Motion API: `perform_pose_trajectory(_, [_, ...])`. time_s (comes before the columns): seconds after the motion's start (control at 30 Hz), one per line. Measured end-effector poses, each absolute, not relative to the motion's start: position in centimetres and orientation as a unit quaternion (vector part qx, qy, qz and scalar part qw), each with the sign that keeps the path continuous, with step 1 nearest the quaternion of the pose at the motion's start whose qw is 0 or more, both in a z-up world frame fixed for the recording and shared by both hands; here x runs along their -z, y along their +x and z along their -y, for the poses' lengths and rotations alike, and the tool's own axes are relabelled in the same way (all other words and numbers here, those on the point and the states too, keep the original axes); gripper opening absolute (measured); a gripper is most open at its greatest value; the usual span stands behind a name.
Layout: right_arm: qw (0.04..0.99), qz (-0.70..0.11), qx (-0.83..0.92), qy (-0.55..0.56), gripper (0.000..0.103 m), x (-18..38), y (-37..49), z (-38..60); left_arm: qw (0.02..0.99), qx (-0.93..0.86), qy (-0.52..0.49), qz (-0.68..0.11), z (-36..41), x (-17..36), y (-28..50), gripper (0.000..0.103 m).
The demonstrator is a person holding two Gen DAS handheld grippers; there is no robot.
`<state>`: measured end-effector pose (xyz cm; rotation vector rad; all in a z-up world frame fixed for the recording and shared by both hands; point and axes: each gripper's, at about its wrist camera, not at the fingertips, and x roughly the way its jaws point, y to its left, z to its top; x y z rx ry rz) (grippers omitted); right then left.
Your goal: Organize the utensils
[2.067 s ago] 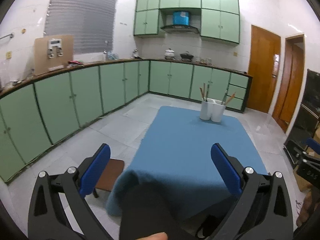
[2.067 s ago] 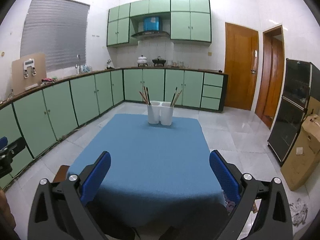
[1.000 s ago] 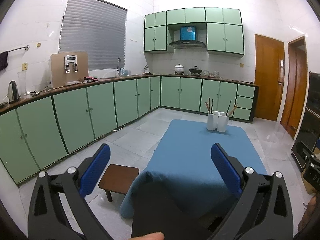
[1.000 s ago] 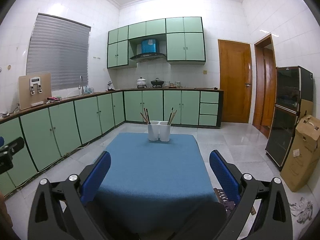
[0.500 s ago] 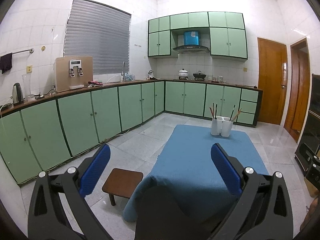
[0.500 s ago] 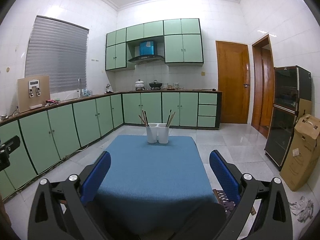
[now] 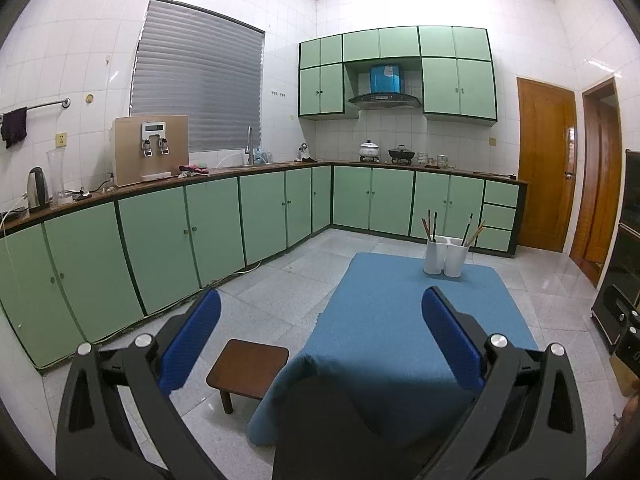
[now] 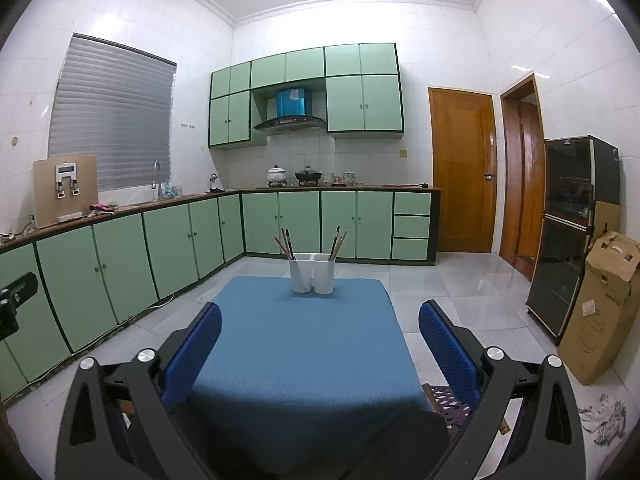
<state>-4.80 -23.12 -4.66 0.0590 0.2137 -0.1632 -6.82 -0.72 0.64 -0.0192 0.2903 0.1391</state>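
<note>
Now: left gripper (image 7: pixel 320 312) and right gripper (image 8: pixel 320 326) spread wide, empty, short of table (image 8: pixel 304 360). White holder (image 8: pixel 312 273) with utensils (image 8: pixel 338 242) at far edge. Advance level, approach sticks from above.

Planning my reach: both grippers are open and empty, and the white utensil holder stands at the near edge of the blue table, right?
Not the near edge. In the right wrist view the utensil holder stands at the far end of the blue table. Both grippers, left and right, are open and empty.

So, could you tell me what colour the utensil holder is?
White utensil holder, clearest in the right wrist view.
</note>
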Motion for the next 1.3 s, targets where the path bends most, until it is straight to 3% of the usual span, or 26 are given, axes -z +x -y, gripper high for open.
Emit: perform_pose_trajectory(1.3, [0.99, -0.105, 0.083, 0.033, 0.097, 4.24, -4.98, 23.13, 0.987, -0.064, -0.011, -0.145, 0.75, -1.06, -6.89, 0.098])
